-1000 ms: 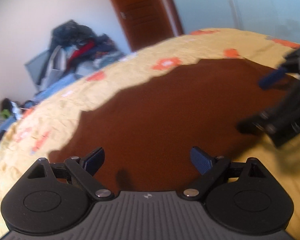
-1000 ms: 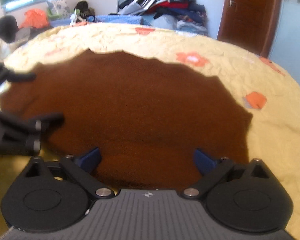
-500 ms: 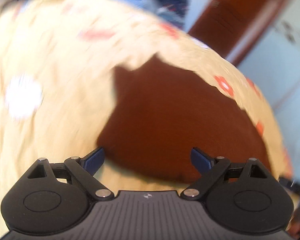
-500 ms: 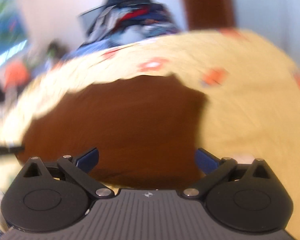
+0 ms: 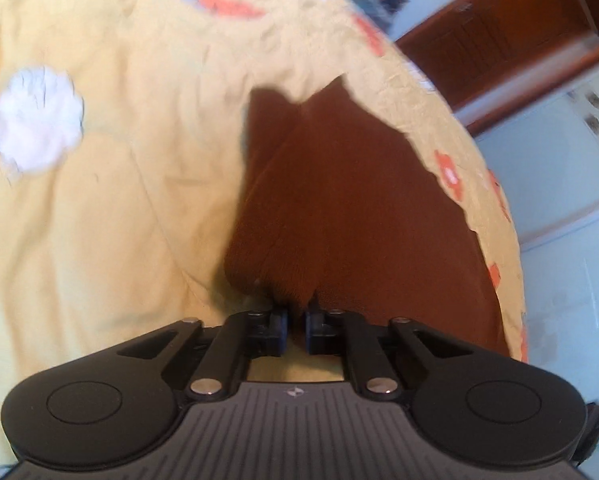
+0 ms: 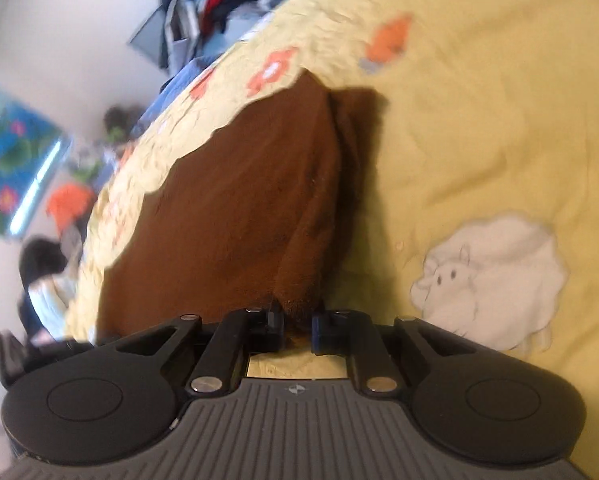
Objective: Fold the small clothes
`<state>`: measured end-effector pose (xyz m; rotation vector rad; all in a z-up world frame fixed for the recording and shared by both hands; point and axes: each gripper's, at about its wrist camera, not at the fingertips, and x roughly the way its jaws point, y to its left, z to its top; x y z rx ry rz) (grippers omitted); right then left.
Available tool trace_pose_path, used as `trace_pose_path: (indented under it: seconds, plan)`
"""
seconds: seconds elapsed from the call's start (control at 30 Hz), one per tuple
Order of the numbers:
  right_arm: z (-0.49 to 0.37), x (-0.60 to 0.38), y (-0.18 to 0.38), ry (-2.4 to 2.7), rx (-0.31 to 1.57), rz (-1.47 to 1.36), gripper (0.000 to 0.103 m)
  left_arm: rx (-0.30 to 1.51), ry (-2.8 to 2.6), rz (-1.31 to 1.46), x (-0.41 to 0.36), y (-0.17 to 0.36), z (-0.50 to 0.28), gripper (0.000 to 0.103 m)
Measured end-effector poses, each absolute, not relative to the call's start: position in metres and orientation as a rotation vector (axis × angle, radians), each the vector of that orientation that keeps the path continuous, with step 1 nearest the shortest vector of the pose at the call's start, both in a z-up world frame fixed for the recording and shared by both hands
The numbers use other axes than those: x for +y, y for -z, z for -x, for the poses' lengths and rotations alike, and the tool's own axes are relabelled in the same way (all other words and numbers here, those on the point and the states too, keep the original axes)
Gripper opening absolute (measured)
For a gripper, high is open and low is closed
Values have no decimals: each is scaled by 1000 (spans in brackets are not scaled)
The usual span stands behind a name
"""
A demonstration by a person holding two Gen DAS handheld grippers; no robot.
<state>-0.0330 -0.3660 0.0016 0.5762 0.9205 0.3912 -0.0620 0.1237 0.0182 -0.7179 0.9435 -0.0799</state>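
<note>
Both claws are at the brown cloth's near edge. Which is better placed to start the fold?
Neither clearly. The left claw is shut on the cloth; the right claw is closing on the cloth at the opposite corner. Probably lift both together.

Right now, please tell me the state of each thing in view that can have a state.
left gripper: shut, pinching an edge of the brown cloth.
right gripper: jaws closing on an edge of the cloth, fabric between them.
brown cloth: lying on the bed, bunched into ridges at both grips.
yellow bedspread: spread out, wrinkled.
wooden door: closed.

Brown garment point(image 5: 351, 208) on bed, near corners pinched, ridged
</note>
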Motion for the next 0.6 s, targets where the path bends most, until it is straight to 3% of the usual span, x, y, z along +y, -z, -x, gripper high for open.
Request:
trace_pose_path:
  seconds: [0.17,0.23,0.3,0.33,0.37,0.4,0.53,0.6]
  plan:
    - [35,-370,-5,-347,956,-361,14,967,77,570,123,-10,69,9]
    - [37,-370,-7,-361,938,-383,30,939,104,508,121,-25,79,14]
    - [42,-370,-22,-316,885,-371,59,865,110,393,116,-50,95,31]
    - [48,-370,-31,-284,821,-363,61,810,112,335,111,-61,102,40]
    - [54,-367,-41,-262,765,-334,60,752,108,281,104,-71,106,64]
    - [53,-358,-51,-261,733,-287,60,692,109,223,94,-80,106,81]
    - [29,-288,-71,-382,675,-79,60,595,187,74,39,-82,67,82]
    - [11,-245,-67,-461,681,-10,68,639,200,29,10,-63,40,81]
